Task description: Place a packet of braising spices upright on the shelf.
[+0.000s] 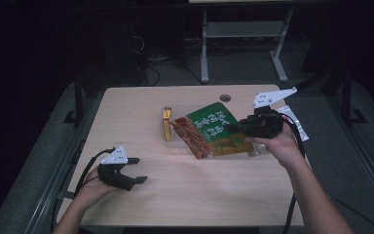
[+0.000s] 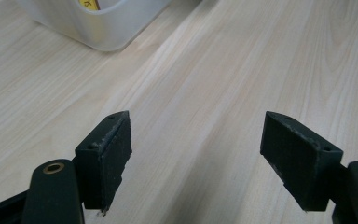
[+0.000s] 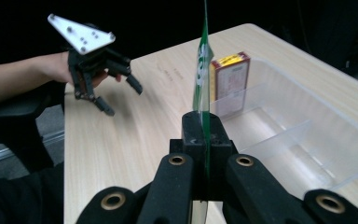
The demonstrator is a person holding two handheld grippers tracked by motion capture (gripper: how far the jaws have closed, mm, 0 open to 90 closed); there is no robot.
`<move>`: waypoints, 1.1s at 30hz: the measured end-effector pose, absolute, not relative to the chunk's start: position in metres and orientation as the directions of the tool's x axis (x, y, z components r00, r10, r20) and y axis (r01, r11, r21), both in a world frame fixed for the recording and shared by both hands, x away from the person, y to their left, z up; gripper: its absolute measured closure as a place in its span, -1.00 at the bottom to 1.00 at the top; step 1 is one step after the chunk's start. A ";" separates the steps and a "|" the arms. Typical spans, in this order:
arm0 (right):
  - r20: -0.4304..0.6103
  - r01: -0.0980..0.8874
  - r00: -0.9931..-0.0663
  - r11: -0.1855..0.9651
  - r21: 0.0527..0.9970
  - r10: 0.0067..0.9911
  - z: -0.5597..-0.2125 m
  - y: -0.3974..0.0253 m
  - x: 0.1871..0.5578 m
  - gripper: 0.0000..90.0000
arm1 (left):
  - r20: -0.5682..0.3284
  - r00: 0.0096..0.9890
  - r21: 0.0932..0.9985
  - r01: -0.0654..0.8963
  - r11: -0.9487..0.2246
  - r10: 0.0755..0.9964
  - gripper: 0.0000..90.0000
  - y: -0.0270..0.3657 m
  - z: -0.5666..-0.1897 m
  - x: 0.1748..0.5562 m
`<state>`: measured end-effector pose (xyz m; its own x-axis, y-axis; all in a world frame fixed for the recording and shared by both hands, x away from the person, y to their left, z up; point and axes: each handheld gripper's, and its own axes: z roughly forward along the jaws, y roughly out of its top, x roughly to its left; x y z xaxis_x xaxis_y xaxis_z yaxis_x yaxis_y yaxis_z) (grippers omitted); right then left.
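My right gripper point(image 1: 230, 127) is shut on the edge of a flat green and orange snack bag point(image 1: 209, 130), holding it over a clear plastic bin point(image 1: 167, 139). In the right gripper view the snack bag point(image 3: 202, 70) stands edge-on between the jaws of my right gripper point(image 3: 204, 135), above the bin point(image 3: 307, 140). A yellow and red box point(image 1: 167, 125) stands upright at the bin's left end, and the same box point(image 3: 230, 79) shows beyond the bag. My left gripper point(image 1: 137, 170) rests open near the table's front left, with bare wood between its jaws point(image 2: 196, 154).
A corner of the clear bin point(image 2: 107, 28) shows ahead of the left gripper. A shiny wrapper point(image 1: 292, 119) lies at the table's right edge. A round hole point(image 1: 225, 97) sits in the table's far side. Table legs point(image 1: 204, 48) stand beyond the table.
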<state>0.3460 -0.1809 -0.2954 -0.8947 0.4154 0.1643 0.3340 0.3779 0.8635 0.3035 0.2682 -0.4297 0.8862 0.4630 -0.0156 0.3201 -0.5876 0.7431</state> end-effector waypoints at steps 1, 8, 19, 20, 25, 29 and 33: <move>0.163 0.336 -0.892 0.377 0.863 0.421 -0.293 -0.181 0.347 1.00 | -0.014 0.888 0.741 0.317 -0.592 0.459 -0.46 0.268 -0.430 0.304; 0.154 0.348 -0.870 0.362 0.865 0.468 -0.277 -0.180 0.355 1.00 | -0.016 0.897 0.731 0.312 -0.607 0.441 -0.46 0.266 -0.431 0.303; 0.159 0.365 -0.844 0.331 0.870 0.512 -0.263 -0.169 0.374 1.00 | -0.030 0.904 0.729 0.311 -0.610 0.426 -0.46 0.262 -0.432 0.303; 0.160 0.364 -0.844 0.327 0.872 0.512 -0.262 -0.168 0.376 1.00 | -0.029 0.905 0.725 0.311 -0.615 0.423 -0.46 0.262 -0.432 0.302; 0.162 0.370 -0.834 0.317 0.873 0.527 -0.260 -0.160 0.386 1.00 | -0.034 0.908 0.722 0.311 -0.618 0.417 -0.46 0.261 -0.433 0.302; 0.163 0.387 -0.819 0.321 0.864 0.550 -0.264 -0.156 0.393 1.00 | -0.032 0.912 0.719 0.305 -0.624 0.409 -0.46 0.261 -0.433 0.301; 0.168 0.409 -0.803 0.324 0.853 0.572 -0.268 -0.155 0.397 1.00 | -0.033 0.914 0.713 0.306 -0.631 0.405 -0.46 0.260 -0.433 0.302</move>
<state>0.3967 -0.1550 -0.2676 -0.8032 0.5715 0.1682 0.4091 0.3238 0.8531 0.3017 0.2600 -0.4331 0.9137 0.4050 -0.0334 0.3055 -0.6307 0.7134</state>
